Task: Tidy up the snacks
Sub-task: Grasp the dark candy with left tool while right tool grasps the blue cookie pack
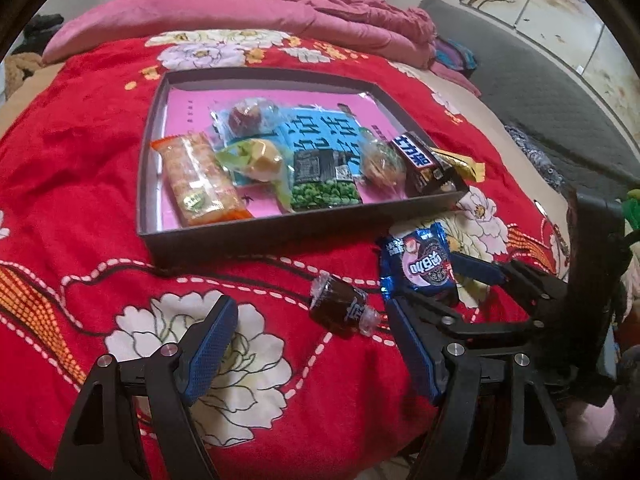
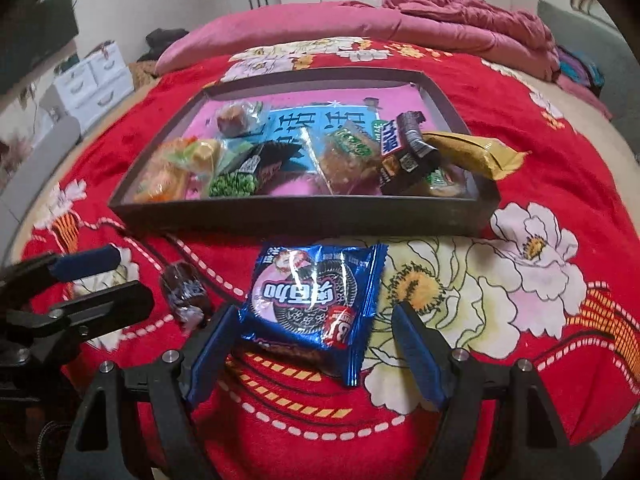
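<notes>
- Red floral bedspread covered the bed, with a rumpled pink quilt bunched at its far end and white cupboards behind.
- On the spread lay a shallow dark tray with a pink bottom, holding a loose pile of snacks: an orange wafer pack, a green pea packet, a dark chocolate bar leaning at the right corner, and a gold wrapper hanging over the right rim.
- Just in front of the tray, on the spread, sat a blue cookie packet, and to its left a small brown wrapped candy.
- My right claw pointed down at the cookie packet, its blue pads spread wide on either side; the left pad was close against the packet's edge, the right pad apart from it, so nothing was grasped.
- My left claw hovered with its jaws spread wide, the candy lying between and just past its fingertips, untouched.
- Both claws were close together, the right one's fingers crossing near my left claw's right finger.
</notes>
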`<state>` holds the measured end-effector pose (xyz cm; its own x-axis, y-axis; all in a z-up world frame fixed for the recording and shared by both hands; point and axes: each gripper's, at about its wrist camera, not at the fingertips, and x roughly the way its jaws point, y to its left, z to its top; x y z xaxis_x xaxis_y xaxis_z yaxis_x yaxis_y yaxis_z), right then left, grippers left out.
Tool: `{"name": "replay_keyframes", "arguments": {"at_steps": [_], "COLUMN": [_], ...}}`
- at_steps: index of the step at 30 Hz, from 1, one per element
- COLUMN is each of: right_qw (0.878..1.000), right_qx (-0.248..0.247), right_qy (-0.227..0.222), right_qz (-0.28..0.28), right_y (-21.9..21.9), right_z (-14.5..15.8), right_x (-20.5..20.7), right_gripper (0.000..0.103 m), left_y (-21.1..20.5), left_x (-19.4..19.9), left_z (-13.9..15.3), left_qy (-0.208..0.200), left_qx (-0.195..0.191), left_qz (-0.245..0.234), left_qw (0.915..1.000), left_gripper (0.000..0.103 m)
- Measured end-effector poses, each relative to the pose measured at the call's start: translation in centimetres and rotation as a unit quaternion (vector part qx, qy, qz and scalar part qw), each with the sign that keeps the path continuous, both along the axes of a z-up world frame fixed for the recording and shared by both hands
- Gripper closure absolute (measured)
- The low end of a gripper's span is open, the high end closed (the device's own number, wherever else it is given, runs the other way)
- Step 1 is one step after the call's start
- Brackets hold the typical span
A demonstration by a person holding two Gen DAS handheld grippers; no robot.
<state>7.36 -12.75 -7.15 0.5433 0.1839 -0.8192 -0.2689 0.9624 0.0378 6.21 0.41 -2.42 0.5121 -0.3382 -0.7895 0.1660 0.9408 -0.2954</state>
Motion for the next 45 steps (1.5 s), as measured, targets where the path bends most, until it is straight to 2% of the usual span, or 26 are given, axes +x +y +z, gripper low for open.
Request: {"name": "replay_keyframes", "arguments": {"at_steps": [4,9,16,22,24,28,32,37,45], "right_qw": [1.000,1.000,1.000,0.999,0.999,0.998,0.996,0.995,0.994], "right_qx": [-0.004,0.002,0.024,0.044,0.049,0.063,0.086,0.094,0.106], "right_qy": [-0.007,-0.011,-0.006,-0.004,-0.005,-0.003,-0.005,-0.016,-0.035], "right_qz": [0.010,0.017,0.015,0.000,-0.003,-0.004,0.000,0.009,0.020], "right_y": [0.1,-0.6,-2.5,-3.9,-4.2,-4.3,-4.3,-3.7,-2.7], "right_z": [-0.3,-0.7,-0.4,0.1,0.3,0.6,1.2,2.4,4.3], "right_x": [0.3,1.0,1.7,1.9,1.9,1.7,1.5,1.0,0.6], "right_gripper": [0.025,0.043,0.048,0.049,0.049,0.049,0.049,0.049,0.049], "left_y": [-0.1,-0.6,-1.8,-3.0,-3.5,-3.9,-3.4,-2.6,0.1], "left_x": [0.3,0.8,1.4,1.6,1.6,1.7,1.5,0.9,0.8], "left_z": [-0.5,-1.1,-2.0,-2.3,-2.3,-2.2,-1.7,-0.1,2.4], "left_qy": [0.004,0.006,0.006,-0.007,-0.013,-0.015,-0.016,-0.037,-0.074], "left_qx": [-0.002,-0.007,0.005,0.040,0.054,0.062,0.044,0.027,-0.007], "left_qz": [-0.003,-0.018,-0.040,-0.061,-0.069,-0.078,-0.076,-0.069,-0.024], "left_qw": [1.0000,0.9998,0.9992,0.9973,0.9961,0.9949,0.9960,0.9966,0.9969], "left_gripper": [0.024,0.025,0.026,0.046,0.057,0.063,0.065,0.065,0.065]}}
